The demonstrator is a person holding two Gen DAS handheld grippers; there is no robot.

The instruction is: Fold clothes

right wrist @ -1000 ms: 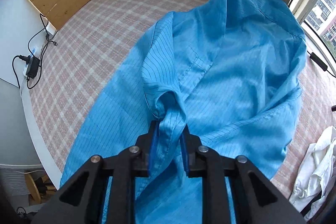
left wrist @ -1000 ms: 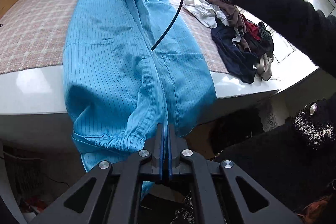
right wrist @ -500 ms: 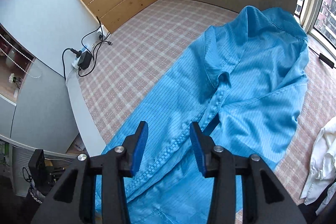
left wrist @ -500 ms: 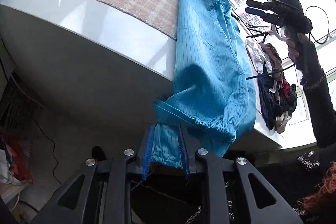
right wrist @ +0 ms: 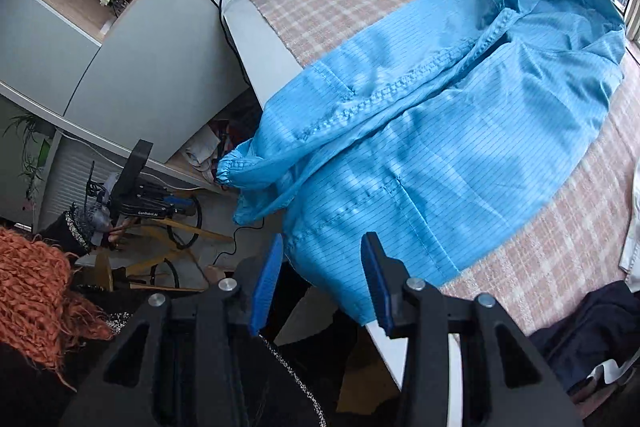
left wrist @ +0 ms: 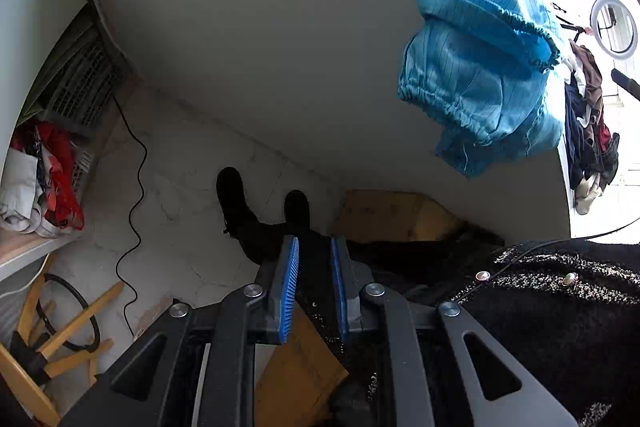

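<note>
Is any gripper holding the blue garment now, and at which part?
No. The left gripper, its jaws closing, and the right gripper are both empty; the blue garment lies free.

One small label in sight
White lettering on the left gripper (right wrist: 160, 205) body seems to read "GenRobot.AI"; nothing else legible.

1. The left gripper (left wrist: 314, 279) has let go of the blue coat's (right wrist: 440, 131) cuff (left wrist: 448, 107); its jaws are closing on nothing, with the cuff at two o'clock.
2. The right gripper (right wrist: 320, 281) has released the coat and stands empty, jaws apart, at its six o'clock hem.
</note>
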